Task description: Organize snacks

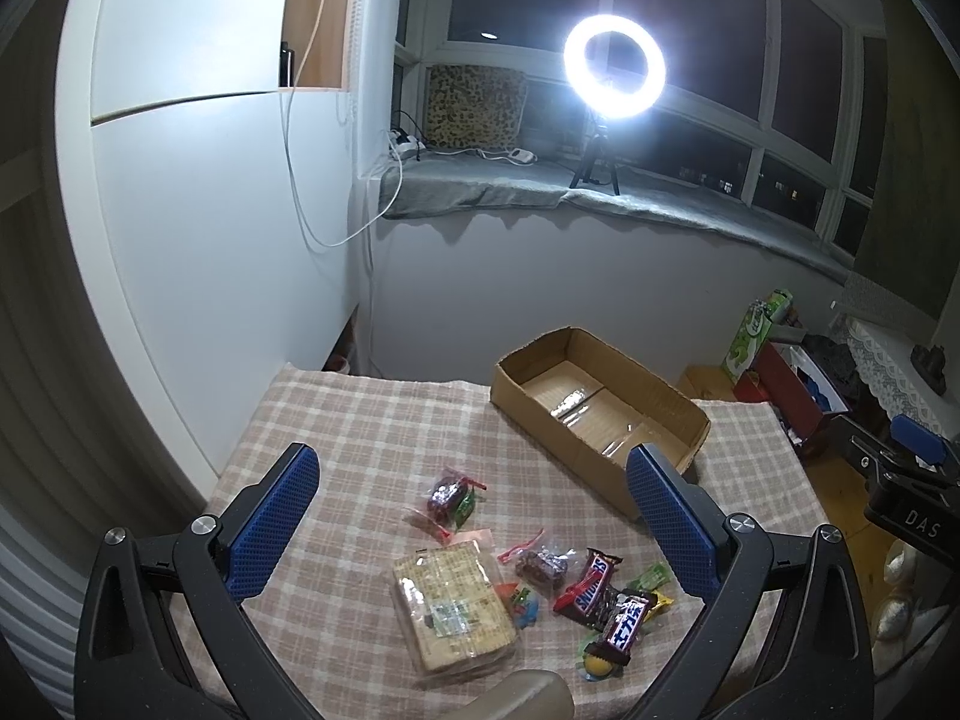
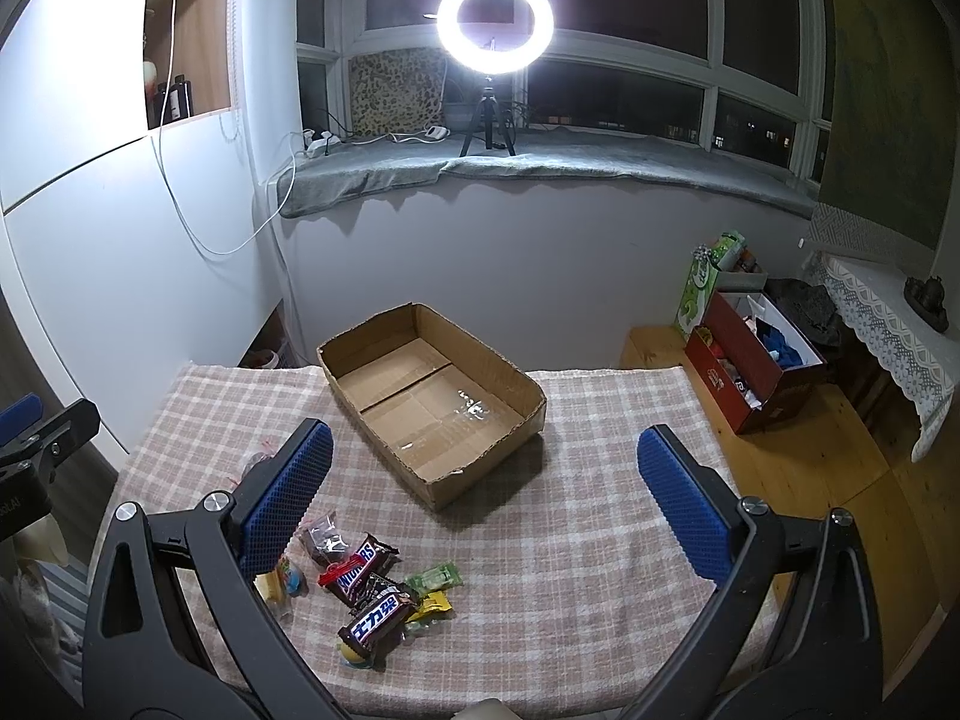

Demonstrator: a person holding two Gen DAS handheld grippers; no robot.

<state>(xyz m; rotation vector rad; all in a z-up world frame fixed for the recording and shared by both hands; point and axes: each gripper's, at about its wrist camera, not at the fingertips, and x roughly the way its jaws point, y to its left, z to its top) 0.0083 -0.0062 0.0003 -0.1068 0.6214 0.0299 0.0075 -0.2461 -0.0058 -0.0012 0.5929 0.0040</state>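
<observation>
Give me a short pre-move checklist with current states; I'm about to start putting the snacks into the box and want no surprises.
1. Open brown cardboard box is empty and ready: ok.
2. Left gripper open, holding nothing: ok.
3. Right gripper open, holding nothing: ok.
4. Snacks all on the pink checked tablecloth, none in the box: ok.
5. Brown Snickers bars lie overlapping each other, so a clean single pick: not ok.
6. Clear-wrapped cracker pack fits between the fingers: cannot tell.
</observation>
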